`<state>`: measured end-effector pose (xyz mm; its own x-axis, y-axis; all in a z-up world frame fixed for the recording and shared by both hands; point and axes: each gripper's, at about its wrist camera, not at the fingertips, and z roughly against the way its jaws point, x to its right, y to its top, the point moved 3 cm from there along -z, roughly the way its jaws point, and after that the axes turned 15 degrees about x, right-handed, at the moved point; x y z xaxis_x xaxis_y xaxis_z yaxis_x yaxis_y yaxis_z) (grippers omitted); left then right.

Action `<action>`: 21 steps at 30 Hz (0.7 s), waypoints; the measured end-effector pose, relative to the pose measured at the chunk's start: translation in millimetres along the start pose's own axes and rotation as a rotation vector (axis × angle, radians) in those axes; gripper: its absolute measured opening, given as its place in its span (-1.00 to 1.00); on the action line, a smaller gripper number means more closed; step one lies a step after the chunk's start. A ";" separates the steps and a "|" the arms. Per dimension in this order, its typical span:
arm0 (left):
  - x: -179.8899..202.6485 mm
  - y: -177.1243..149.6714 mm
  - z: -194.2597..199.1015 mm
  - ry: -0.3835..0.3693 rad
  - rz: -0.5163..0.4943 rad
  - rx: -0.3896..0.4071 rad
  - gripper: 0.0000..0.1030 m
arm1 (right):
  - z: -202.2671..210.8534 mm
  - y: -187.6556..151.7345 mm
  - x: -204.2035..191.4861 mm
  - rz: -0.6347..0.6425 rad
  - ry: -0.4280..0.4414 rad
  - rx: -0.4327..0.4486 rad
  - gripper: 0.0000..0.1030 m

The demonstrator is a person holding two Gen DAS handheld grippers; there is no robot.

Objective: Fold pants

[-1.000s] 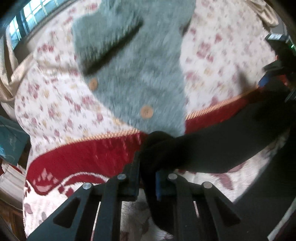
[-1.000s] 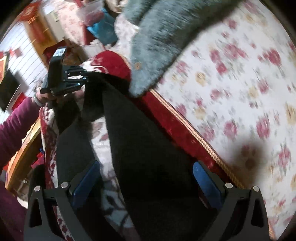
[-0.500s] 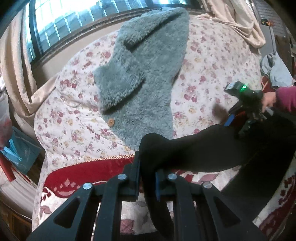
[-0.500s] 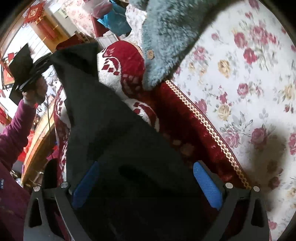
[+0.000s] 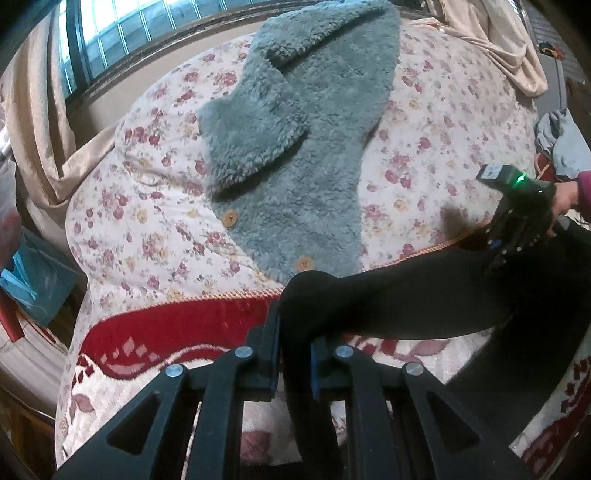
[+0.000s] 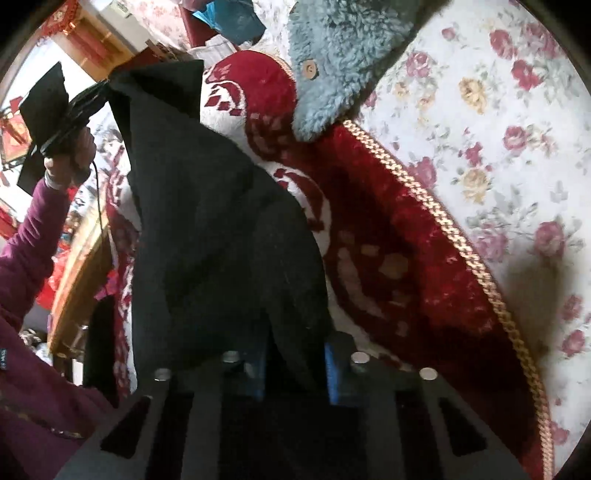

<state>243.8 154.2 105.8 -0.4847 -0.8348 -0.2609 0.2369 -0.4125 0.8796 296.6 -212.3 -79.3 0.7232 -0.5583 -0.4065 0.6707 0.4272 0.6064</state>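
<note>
Flowered bedspread (image 5: 436,122) under grey fleece jacket (image 5: 295,147); window (image 5: 122,26) in left view only. Left gripper (image 5: 295,354) clamps black pants (image 5: 406,295). Right gripper (image 6: 295,373), jaws just closed, pinches them too; sleeve (image 6: 33,229) in right view.

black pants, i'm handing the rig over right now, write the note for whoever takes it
Left gripper: shut on the black pants, one end lifted.
Right gripper: jaws have just been closing, now pinching the other end.
Pants hang stretched between both grippers over the red blanket; a grey fleece jacket lies beyond on the floral bedspread.
Done: both ends gripped.
Left: no finished fold visible; fold and lay flat.
</note>
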 end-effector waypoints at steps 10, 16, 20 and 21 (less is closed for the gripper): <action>2.5 -8.7 -11.3 0.087 -0.201 -0.102 -0.77 | 74.9 21.6 -38.1 0.081 -0.216 0.096 -0.68; 27.2 -49.4 14.1 0.133 -0.315 -0.162 -0.83 | 68.3 -13.5 -106.7 0.154 -0.221 0.052 -0.69; 52.9 -79.5 48.2 0.089 -0.336 -0.180 -0.83 | 55.7 -58.1 -138.8 0.148 -0.191 -0.009 -0.68; 61.1 -90.8 54.4 0.074 -0.332 -0.199 -0.83 | 55.1 -67.4 -142.5 0.136 -0.186 -0.015 -0.68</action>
<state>146.9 160.4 31.6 -0.5021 -0.6655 -0.5523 0.2396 -0.7207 0.6506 139.3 -200.7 -24.6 0.7652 -0.6158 -0.1878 0.5724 0.5170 0.6365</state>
